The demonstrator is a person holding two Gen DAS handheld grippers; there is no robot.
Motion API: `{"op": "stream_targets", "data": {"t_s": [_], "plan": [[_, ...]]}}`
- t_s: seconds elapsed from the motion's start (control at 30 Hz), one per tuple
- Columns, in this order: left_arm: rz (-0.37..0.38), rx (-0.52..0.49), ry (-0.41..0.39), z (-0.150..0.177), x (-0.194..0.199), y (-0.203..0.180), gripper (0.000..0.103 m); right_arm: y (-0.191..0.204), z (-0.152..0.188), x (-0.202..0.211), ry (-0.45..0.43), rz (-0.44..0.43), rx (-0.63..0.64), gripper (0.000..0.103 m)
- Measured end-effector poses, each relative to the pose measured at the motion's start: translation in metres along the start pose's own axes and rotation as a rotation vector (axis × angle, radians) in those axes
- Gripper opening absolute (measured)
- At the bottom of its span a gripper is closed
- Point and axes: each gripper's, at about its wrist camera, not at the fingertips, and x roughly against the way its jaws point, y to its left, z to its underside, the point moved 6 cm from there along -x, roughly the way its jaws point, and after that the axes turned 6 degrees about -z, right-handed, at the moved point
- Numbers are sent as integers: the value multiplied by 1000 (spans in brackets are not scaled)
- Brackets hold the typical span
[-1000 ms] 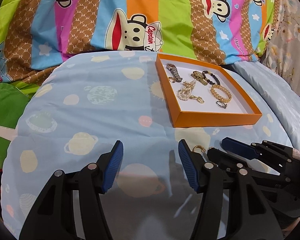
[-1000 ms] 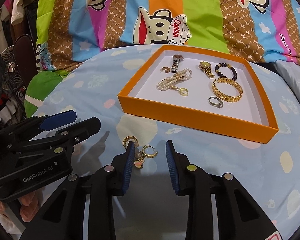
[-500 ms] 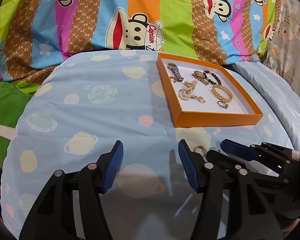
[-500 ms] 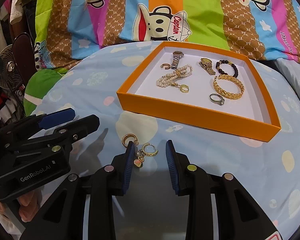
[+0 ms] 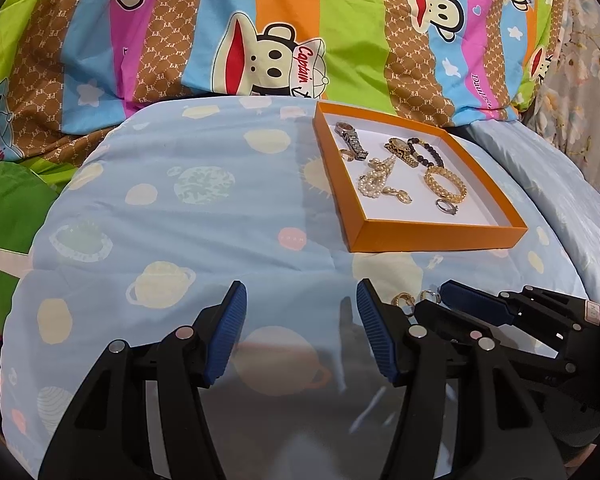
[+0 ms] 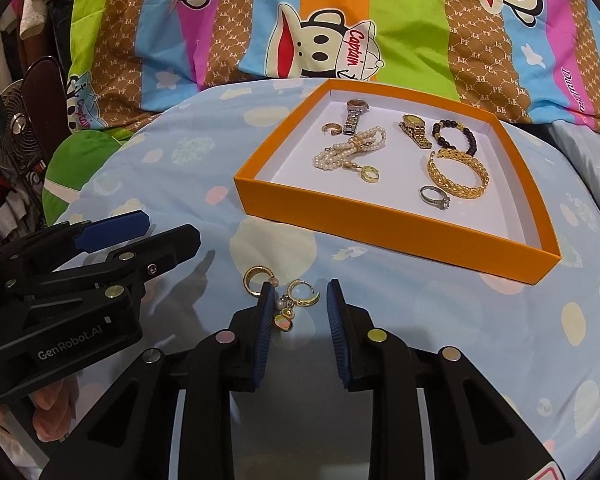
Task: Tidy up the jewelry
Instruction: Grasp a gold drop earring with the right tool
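Right tongs (image 6: 296,300) just narrowed around the charm earring (image 6: 290,306) on the blue bedspread (image 6: 420,300); earring between the jaws, pads not yet pressing on it, so released for now; second gold hoop (image 6: 255,278) just outside the left pad, touching or nearly so. Left tongs (image 5: 300,328) half open over bare bedspread, empty, same spread as a second ago. Orange tray (image 6: 400,236) beyond, near, already holding watches, pearl strand, bracelets and rings. Judged step: closing for a pick of the earring, transfer to the tray pending; risk: thin hoop slipping flat under the pads; further closing required.
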Motion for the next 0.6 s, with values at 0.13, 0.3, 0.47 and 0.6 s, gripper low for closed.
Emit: {"op": "stream_targets", "data": {"t_s": [0.13, 0.3, 0.47, 0.6], "plan": [[10, -9, 4, 1, -1, -3, 55, -2, 1, 3, -7, 8, -8, 16], [45, -49, 14, 4, -1, -13, 55, -13, 3, 10, -25, 22, -45, 16], [102, -130, 35, 12, 1, -34, 56, -30, 6, 24, -54, 75, -71, 16], [124, -163, 42, 15, 0, -48, 59, -51, 14, 35, -71, 111, -122, 16]]}}
